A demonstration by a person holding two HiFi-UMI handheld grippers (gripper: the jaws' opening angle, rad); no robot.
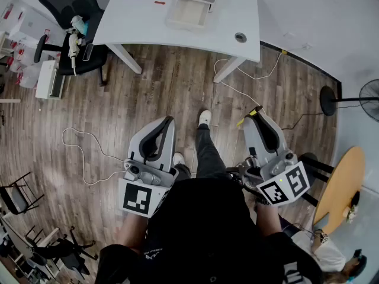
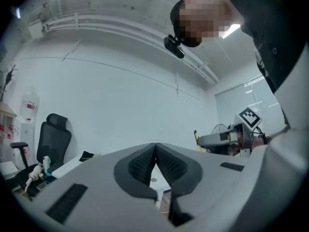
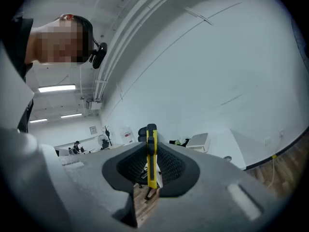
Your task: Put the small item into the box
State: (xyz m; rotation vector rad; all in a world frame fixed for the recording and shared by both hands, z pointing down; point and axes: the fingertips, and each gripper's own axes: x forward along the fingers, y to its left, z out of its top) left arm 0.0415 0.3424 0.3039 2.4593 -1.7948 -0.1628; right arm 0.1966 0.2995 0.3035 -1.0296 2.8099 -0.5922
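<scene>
At the frame's top the white table point(image 1: 237, 5) carries the box point(image 1: 188, 13), while low over the wooden floor point(image 1: 148, 93) the left gripper point(image 2: 155, 151) has its fingers pressed together, empty, and the right gripper point(image 3: 151, 149) pinches the slim yellow-and-black small item point(image 3: 152, 166) between nearly closed fingers.

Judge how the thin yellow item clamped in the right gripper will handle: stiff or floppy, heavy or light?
Probably stiff: the yellow item stands straight past the right gripper without drooping. Likely light, being thin and narrow. Its flat sides should resist rolling.
</scene>
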